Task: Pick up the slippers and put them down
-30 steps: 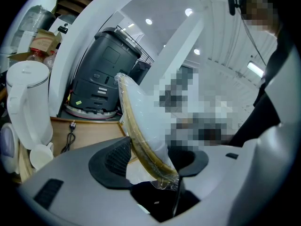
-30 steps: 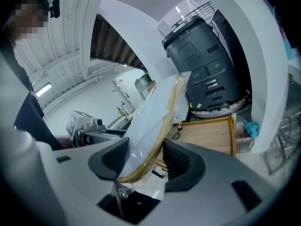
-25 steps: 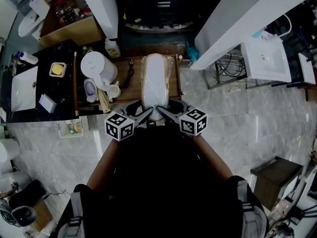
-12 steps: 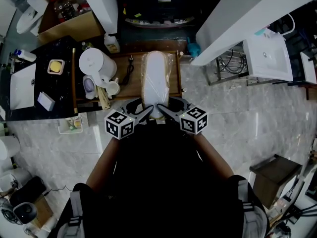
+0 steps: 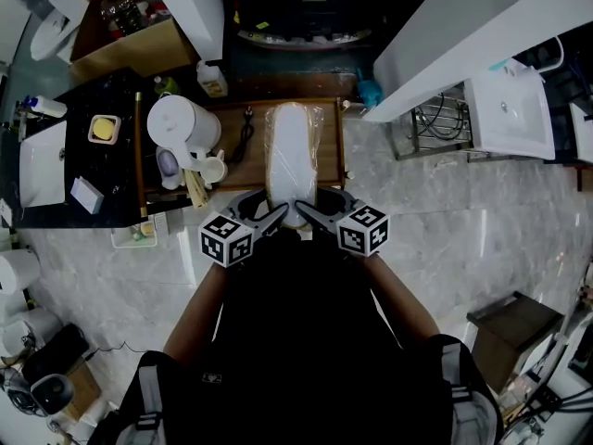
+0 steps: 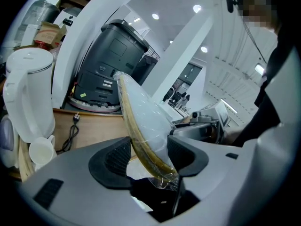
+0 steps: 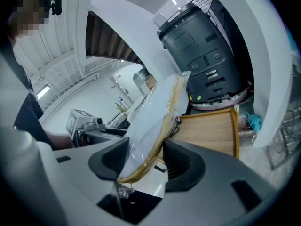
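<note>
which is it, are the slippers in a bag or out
In a bag. A clear, crinkled plastic bag covers the white slippers, and its loose end bunches up under them in the left gripper view.

From my remote seat, the wooden worktop (image 5: 250, 160) carries a white kettle (image 5: 181, 128) at its left end, a white cup (image 5: 213, 168) just beside it (apparently touching) and a black power cord (image 5: 243, 137).

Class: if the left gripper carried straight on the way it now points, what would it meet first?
Likely the wooden table, with the slippers held in the left gripper touching it first; depth is unclear.
</note>
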The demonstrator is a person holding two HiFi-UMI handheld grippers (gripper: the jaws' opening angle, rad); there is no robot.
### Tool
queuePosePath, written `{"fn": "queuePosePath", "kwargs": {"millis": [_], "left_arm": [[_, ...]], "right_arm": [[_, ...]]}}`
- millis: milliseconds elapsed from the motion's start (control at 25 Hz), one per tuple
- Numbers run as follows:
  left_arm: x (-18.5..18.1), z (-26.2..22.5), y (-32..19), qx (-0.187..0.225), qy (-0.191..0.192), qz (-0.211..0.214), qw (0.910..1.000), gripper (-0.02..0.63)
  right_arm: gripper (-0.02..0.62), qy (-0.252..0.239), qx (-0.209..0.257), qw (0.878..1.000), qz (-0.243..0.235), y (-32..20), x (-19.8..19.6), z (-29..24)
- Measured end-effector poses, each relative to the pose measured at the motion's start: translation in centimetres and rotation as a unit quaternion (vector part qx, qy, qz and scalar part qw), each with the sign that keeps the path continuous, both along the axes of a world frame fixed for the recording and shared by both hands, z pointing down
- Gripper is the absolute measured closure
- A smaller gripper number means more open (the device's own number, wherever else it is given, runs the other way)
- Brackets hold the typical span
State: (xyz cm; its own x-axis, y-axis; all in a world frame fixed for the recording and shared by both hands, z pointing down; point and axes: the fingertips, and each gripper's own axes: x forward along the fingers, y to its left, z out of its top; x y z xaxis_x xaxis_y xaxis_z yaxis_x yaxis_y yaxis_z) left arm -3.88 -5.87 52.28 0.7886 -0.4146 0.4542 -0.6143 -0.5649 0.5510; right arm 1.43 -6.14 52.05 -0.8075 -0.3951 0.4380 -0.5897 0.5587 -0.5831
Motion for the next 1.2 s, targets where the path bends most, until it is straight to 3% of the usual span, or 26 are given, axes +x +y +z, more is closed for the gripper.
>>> {"fn": "queuePosePath", "kwargs": {"millis": [440, 1200], "left_arm": [[-0.6, 3.2, -3.2, -0.028, -0.017, -0.013, 0.9994, 0.359], [0.3, 11.1, -7.3, -0.083, -0.041, -0.005, 0.9957, 0.359]], "right_arm": [[0.37, 0.003, -0.032, 0.999, -0.025, -3.5, -0.6, 3.4], [0.371, 0.034, -0.087, 0.995, -0.028, -7.6, 0.2, 11.1]]}}
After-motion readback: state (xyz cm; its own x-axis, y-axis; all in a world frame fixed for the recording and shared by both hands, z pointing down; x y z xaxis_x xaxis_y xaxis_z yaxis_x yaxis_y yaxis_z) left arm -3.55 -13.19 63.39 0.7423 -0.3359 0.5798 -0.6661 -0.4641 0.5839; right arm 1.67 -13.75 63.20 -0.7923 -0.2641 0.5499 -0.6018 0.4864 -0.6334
